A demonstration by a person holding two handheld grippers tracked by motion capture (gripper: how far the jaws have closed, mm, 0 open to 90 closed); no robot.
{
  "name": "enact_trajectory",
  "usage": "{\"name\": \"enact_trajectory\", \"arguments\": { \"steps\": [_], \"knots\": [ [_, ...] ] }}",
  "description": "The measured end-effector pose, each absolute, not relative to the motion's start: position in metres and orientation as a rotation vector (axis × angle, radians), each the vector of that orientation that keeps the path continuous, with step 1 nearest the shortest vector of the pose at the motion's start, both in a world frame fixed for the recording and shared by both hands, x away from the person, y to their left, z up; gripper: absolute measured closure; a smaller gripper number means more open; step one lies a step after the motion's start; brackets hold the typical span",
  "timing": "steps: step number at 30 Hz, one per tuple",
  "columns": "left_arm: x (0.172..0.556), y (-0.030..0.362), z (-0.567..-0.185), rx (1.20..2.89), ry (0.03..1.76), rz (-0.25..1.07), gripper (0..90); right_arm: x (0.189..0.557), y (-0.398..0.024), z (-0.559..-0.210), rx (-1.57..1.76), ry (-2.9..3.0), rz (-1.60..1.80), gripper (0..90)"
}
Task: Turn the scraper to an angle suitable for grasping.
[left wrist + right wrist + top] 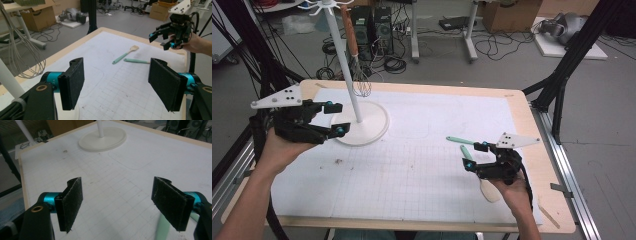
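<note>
Beside the stand's round base (361,124), at its left edge, the left gripper (337,119) hovers with jaws spread wide and nothing between them. A whisk (360,80) already hangs from the stand's hooks, wire head down against the pole (343,65). Well to the right of the stand, two spatulas lie on the mat (412,165): one (460,140) stretches roughly across the table, away from the stand, and the other (479,175) runs toward the person, its pale blade nearest them. The right gripper (475,155) hangs just over that pair, jaws likewise apart and empty, pointing back toward the stand. So the right hand is much the nearer one to pick up a spatula. Judging by these positions, it need only drop and close across a mint handle, squarely to its long axis, before carrying it leftward to the stand.
</note>
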State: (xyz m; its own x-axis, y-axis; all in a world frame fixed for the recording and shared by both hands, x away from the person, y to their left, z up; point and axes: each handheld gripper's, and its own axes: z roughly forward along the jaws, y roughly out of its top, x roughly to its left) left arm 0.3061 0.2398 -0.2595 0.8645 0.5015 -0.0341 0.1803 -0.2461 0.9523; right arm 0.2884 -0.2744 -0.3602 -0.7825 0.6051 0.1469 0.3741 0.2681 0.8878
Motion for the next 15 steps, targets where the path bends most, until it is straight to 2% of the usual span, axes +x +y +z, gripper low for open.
{"name": "enact_trajectory", "arguments": {
  "steps": [15],
  "knots": [
    [0.291,0.233,-0.291,1.842,0.528,0.375,28.8,0.296,-0.287,-0.365,1.011,2.295,1.461,32.8]
  ]
}}
